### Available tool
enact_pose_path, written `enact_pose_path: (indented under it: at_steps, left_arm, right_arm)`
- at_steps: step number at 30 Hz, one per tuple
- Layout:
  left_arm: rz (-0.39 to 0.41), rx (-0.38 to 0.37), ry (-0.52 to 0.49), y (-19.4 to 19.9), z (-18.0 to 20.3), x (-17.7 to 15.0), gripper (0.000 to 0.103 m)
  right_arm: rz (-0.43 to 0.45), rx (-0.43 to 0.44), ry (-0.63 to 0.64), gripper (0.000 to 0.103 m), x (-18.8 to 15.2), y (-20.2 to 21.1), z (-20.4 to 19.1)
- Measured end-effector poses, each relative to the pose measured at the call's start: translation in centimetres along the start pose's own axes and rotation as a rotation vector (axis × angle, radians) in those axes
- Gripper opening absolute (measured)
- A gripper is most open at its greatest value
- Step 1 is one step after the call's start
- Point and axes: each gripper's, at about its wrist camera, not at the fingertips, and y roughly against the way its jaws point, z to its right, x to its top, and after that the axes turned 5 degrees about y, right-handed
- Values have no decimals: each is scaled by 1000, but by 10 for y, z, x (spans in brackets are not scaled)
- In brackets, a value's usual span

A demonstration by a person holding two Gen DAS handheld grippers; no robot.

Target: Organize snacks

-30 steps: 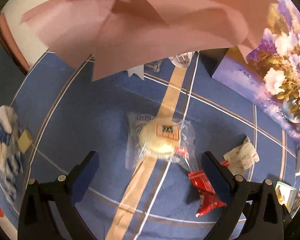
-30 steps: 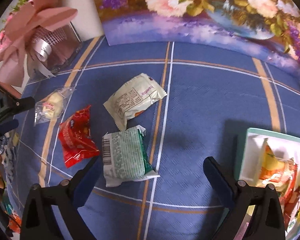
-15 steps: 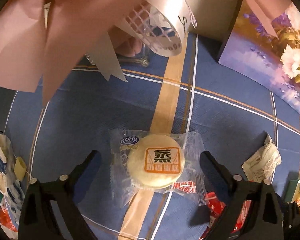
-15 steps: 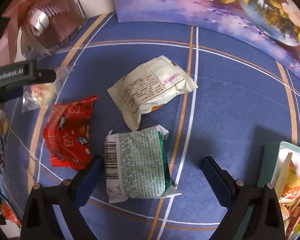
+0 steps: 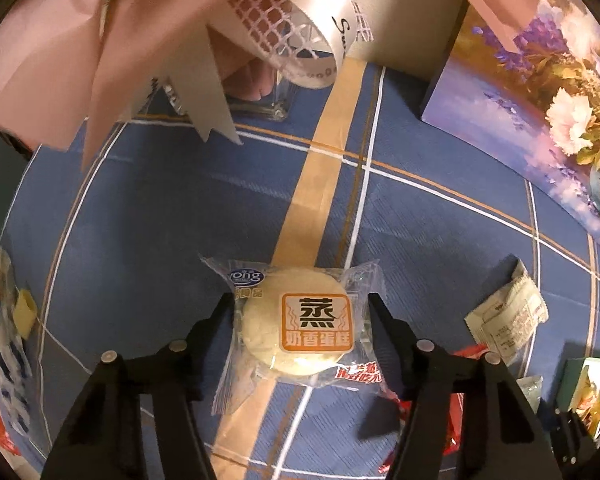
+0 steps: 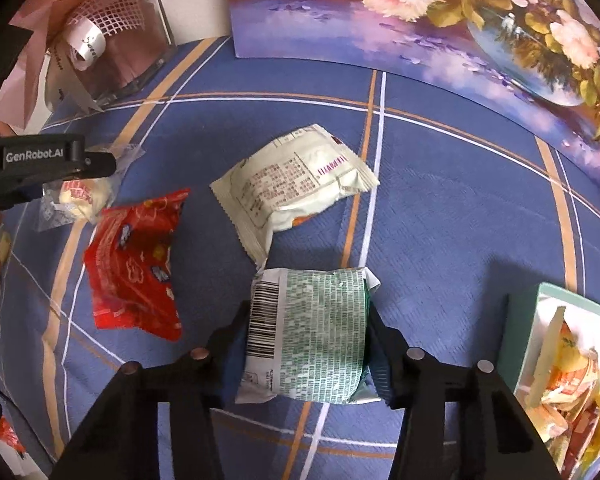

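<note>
Both my grippers have just been closing: the left gripper (image 5: 302,298) now pinches the clear-wrapped steamed cake (image 5: 298,330) at lower centre of its frame. Low in the right wrist view, my right gripper (image 6: 308,310) clamps the green-printed packet (image 6: 316,332) on the blue tablecloth (image 6: 440,216), just below the cream packet (image 6: 296,184).

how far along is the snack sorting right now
Done: some packets already sit in the green box. In hand: the left gripper has just closed around the steamed cake, the right gripper around the green packet. Left: the red packet and the cream packet.
</note>
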Motion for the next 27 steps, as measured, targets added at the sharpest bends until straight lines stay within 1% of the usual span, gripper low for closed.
enact_pose_path:
  at_steps: [3,6,10,14,15,16,18,23,27]
  left_arm:
    - [-6,-22,22,3,-1,-10,63]
    - [-11,-31,36,7,-1,-21,62]
    - [10,-56,56,23,1,-34,62]
    - [55,-69,70,51,4,-49,62]
    - [62,-77,73,57,6,-52,62]
    - [71,-82,76,69,11,-54,62]
    - [96,-96,83,91,16,-68,62]
    - [135,-141,100,133,31,-93,62]
    - [180,-171,89,160,54,-116,62]
  right_arm:
    - [1,-7,-6,53,-9,4,0]
    - [0,6,-27,53,-20,9,3]
    - [19,5,-42,53,-36,26,6]
    - [45,11,-65,53,-48,47,15]
    - [49,14,-71,53,-46,48,18]
    - [53,18,-78,53,-48,54,20]
    - [65,24,-95,53,-57,65,25]
    - [92,28,-149,53,-82,88,41]
    - [120,24,-194,53,-104,107,61]
